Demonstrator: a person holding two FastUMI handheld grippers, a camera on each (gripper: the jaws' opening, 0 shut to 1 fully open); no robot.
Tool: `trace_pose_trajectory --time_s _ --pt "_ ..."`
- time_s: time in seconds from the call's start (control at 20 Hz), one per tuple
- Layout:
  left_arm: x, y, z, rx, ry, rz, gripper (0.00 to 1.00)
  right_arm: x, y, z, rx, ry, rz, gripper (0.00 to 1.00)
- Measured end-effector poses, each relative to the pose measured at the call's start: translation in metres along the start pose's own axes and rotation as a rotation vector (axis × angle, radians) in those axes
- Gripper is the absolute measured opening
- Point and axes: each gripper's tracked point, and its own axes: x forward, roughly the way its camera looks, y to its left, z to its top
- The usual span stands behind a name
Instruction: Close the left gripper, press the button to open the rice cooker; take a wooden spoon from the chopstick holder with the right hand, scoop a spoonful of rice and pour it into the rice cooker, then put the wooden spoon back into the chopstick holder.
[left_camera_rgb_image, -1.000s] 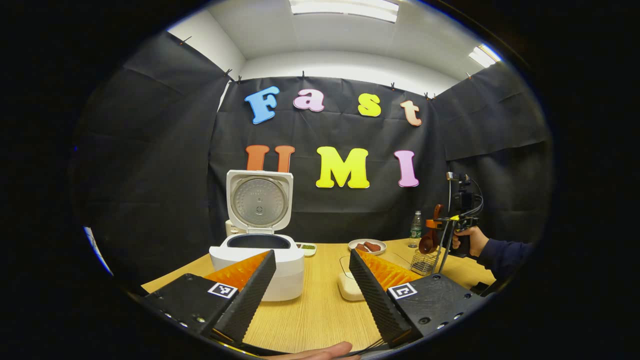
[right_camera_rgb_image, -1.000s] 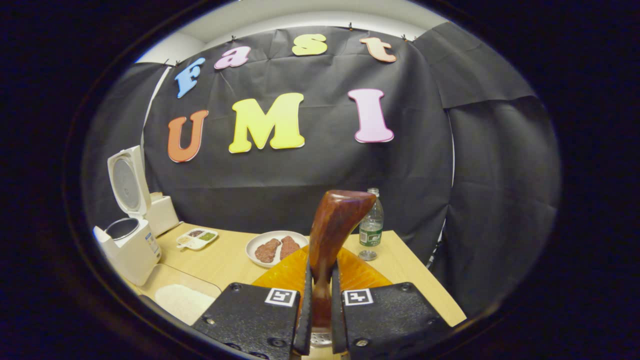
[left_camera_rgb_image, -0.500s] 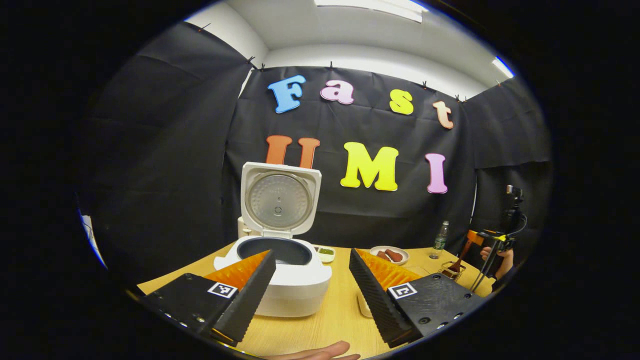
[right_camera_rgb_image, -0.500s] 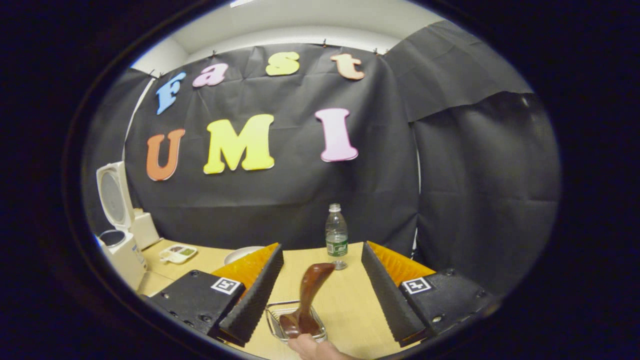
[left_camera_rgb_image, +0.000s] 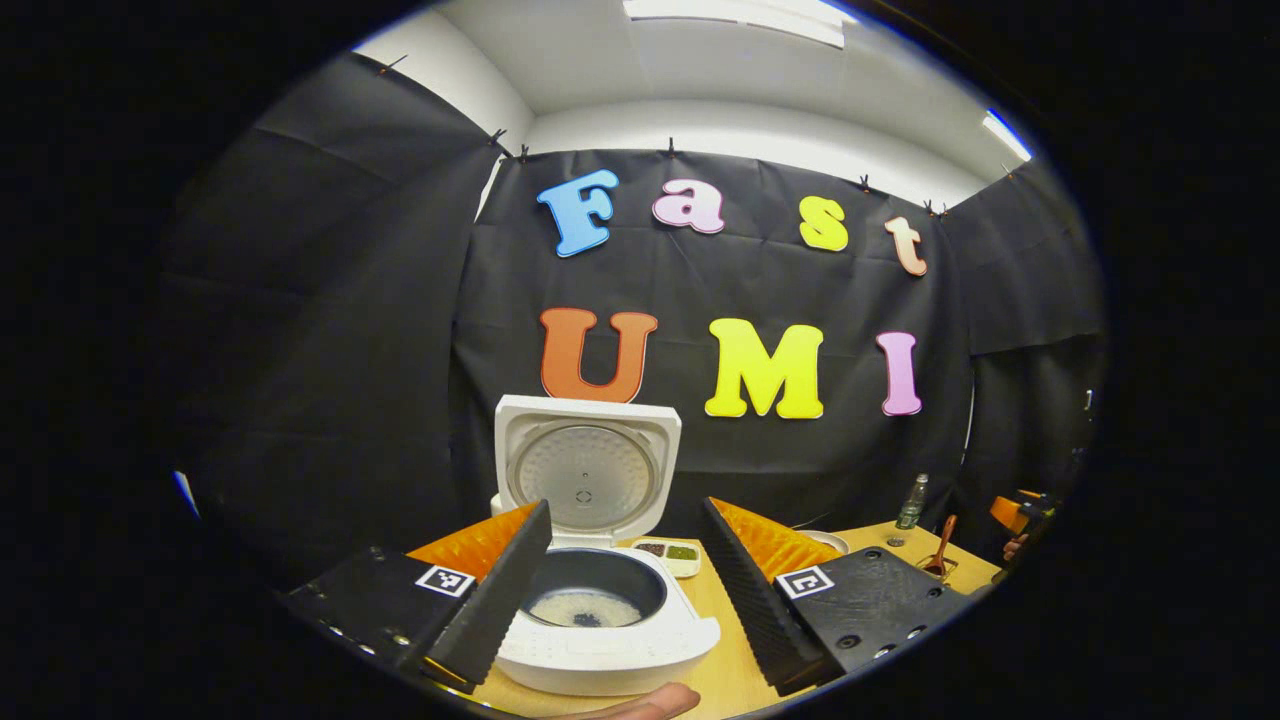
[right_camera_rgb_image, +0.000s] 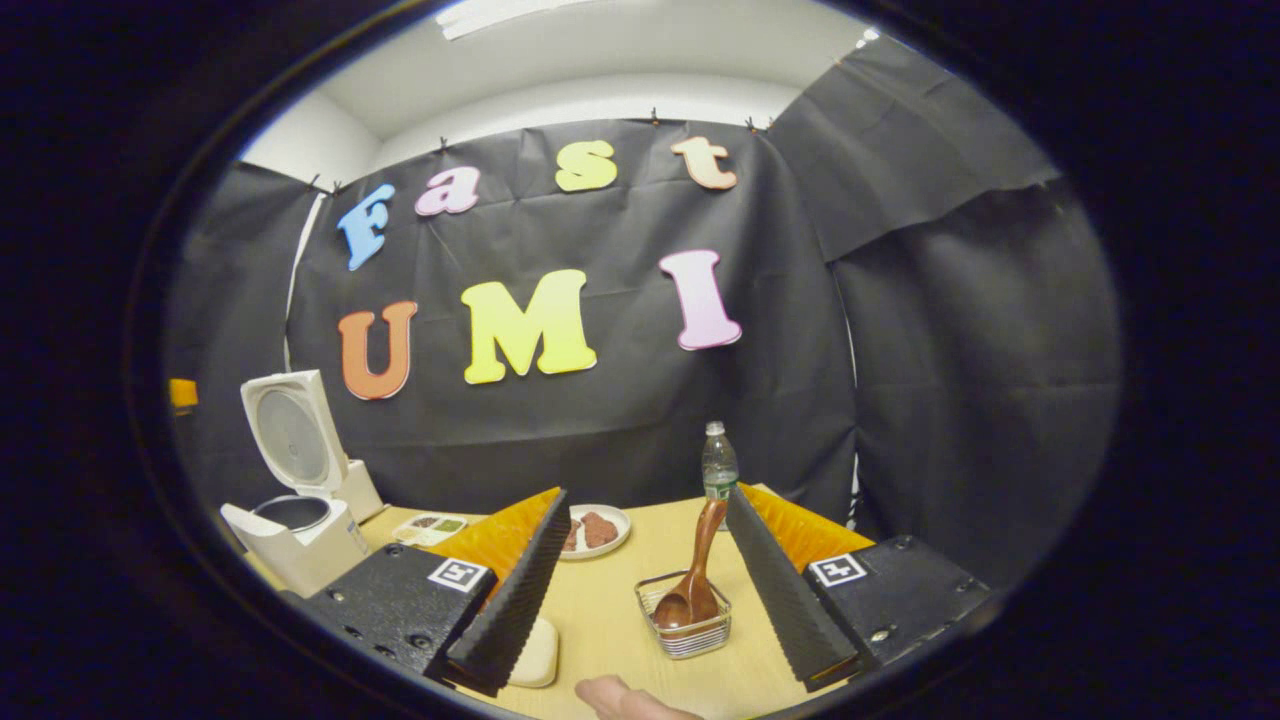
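The white rice cooker (left_camera_rgb_image: 600, 640) stands open right under my left gripper (left_camera_rgb_image: 626, 510), lid upright, with a thin layer of rice in its dark pot. The left gripper is open and holds nothing. The brown wooden spoon (right_camera_rgb_image: 696, 575) stands bowl-down in the small wire chopstick holder (right_camera_rgb_image: 686, 632), its handle leaning up to the right. My right gripper (right_camera_rgb_image: 647, 495) is open just behind the holder, fingers apart on either side and clear of the spoon. The cooker (right_camera_rgb_image: 296, 535) also shows far left in the right gripper view.
On the wooden table (right_camera_rgb_image: 610, 600) are a plate of meat pieces (right_camera_rgb_image: 596, 530), a water bottle (right_camera_rgb_image: 718, 468), a divided sauce dish (right_camera_rgb_image: 430, 524) and a white container corner (right_camera_rgb_image: 536, 652). A fingertip (right_camera_rgb_image: 618, 694) shows at the bottom edge.
The right gripper opened, let go of the spoon in the holder and drew back. The left gripper moved nearer to the open cooker and now looks down into its pot.
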Motion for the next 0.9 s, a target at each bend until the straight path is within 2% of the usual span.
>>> trace_pose_trajectory --time_s 0.1,0.15,0.25,0.3,0.35,0.4,0.6,0.65,0.7,0.9 --pt "0.013 0.002 0.012 0.009 0.002 0.002 0.94 -0.019 0.017 0.013 0.0 -0.007 0.029 0.96" --pt "0.021 0.001 0.017 0.009 0.004 -0.003 0.94 -0.029 0.026 0.017 0.0 -0.007 0.054 1.0" --pt "0.037 0.005 0.031 0.028 0.002 0.004 0.94 -0.043 0.035 0.032 -0.022 -0.016 0.08 0.96" --pt "0.046 0.009 0.04 0.049 -0.004 0.015 0.94 -0.047 0.036 0.035 -0.038 -0.023 0.082 1.0" --pt "0.055 0.012 0.046 0.063 -0.009 0.021 0.94 -0.052 0.038 0.036 -0.054 -0.029 0.084 0.96" --pt "0.064 0.011 0.053 0.067 -0.009 0.016 0.94 -0.058 0.04 0.037 -0.063 -0.033 0.089 1.0" --pt "0.111 0.012 0.074 0.032 -0.011 -0.003 0.94 -0.055 0.048 0.03 -0.049 -0.014 0.105 1.0" --pt "0.126 0.014 0.077 0.028 -0.009 0.002 0.94 -0.052 0.048 0.027 -0.051 -0.005 0.096 0.96" --pt "0.142 0.021 0.075 0.022 0.002 0.013 0.94 -0.05 0.05 0.02 -0.062 0.011 0.096 1.0" --pt "0.207 0.031 0.065 -0.001 0.021 0.029 0.94 -0.049 0.062 0.012 -0.105 0.016 0.116 1.0"
